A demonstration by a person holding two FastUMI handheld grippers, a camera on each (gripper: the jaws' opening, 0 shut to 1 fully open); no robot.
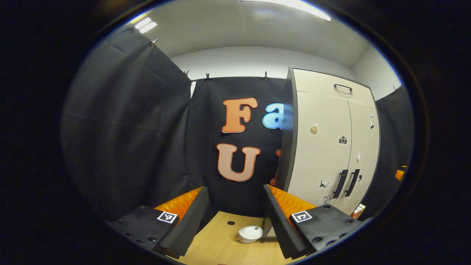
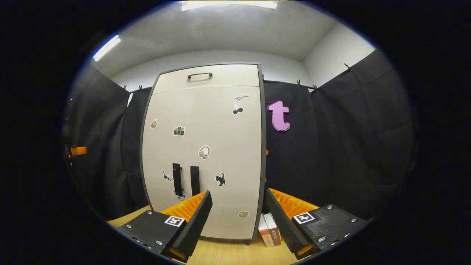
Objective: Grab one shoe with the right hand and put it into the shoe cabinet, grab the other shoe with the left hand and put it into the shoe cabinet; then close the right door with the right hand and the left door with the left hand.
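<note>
The shoe cabinet point(image 2: 206, 110) stands straight ahead in the right gripper view, pale with dark edges and small stickers. Both its doors are closed, and the two black handles point(image 2: 186, 180) sit side by side low on the front. My right gripper point(image 2: 239, 192) is open just before the lower front, with nothing between its fingers. In the left gripper view the same cabinet point(image 1: 327, 147) stands off to the right, seen at an angle. My left gripper point(image 1: 234, 188) is open and empty, pointing at the black cloth wall left of the cabinet.
A white round object point(image 1: 250, 233) lies on the wooden surface point(image 1: 220, 243) ahead of the left gripper. A small orange-and-white box point(image 2: 268, 230) stands against the cabinet's right foot. Black cloth walls close in on both sides.
</note>
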